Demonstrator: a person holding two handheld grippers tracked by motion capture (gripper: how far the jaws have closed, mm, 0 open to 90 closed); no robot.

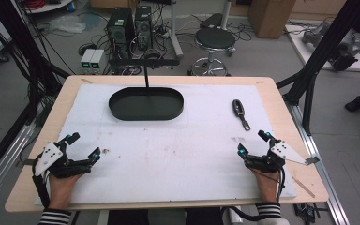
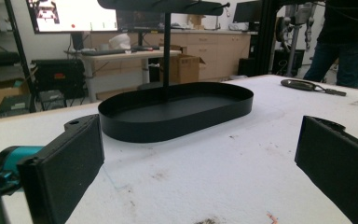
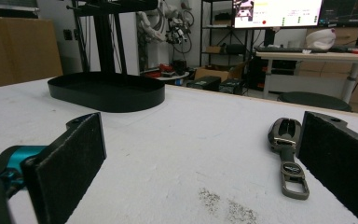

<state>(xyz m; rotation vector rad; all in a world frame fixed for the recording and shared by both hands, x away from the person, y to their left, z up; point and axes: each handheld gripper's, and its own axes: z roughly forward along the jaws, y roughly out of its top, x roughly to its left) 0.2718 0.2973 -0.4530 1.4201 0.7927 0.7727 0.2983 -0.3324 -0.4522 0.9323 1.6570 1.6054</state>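
Both hands rest low at the table's near edge. The left gripper (image 1: 85,146) and right gripper (image 1: 252,142) gape wide, holding nothing.

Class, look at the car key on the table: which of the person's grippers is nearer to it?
Right. The right gripper sits just in front of the car key; the left gripper rests across the table.
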